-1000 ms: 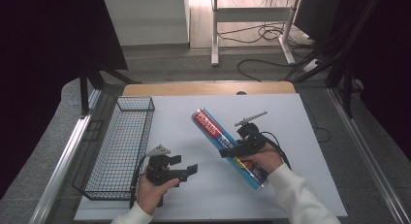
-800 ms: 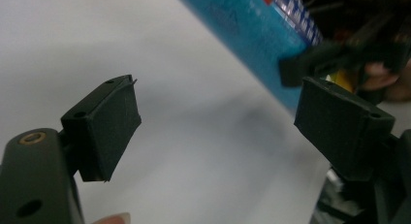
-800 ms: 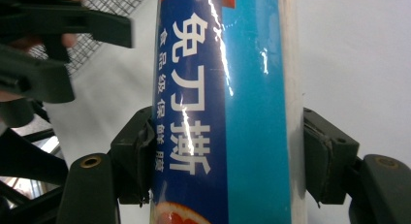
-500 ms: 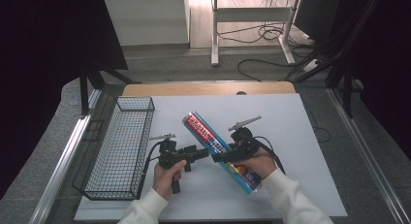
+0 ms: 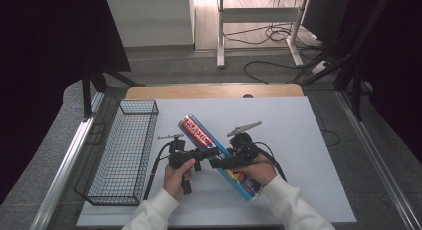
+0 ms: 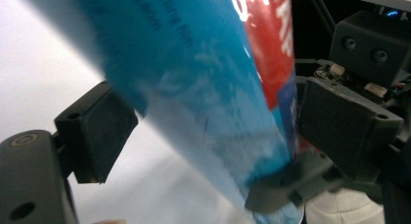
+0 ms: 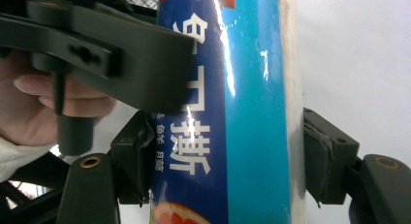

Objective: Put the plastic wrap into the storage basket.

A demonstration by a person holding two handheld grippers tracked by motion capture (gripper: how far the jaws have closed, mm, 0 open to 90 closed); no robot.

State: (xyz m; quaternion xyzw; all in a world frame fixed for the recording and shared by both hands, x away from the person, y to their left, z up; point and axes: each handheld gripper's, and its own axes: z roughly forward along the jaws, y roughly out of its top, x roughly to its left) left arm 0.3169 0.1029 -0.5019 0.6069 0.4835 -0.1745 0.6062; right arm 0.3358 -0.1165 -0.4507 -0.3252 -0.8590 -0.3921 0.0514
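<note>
The long blue and red box of plastic wrap (image 5: 219, 158) lies slantwise on the white surface (image 5: 308, 140), a little toward its near edge, one end pointing at the far left, the other at the near right. The right tool (image 5: 222, 164) is clamped across the box near its middle; in the right gripper view both pads press flat against the box's sides (image 7: 228, 112). The left tool (image 5: 211, 153) reaches in from the left, just beside the right one, with the box (image 6: 203, 88) between its jaws; those jaws have just been closing a little, yet the left pad stands clear of the box, so they are apart. By the surface's left edge stands a black wire basket (image 5: 124, 155), with nothing in it that I can see.
</note>
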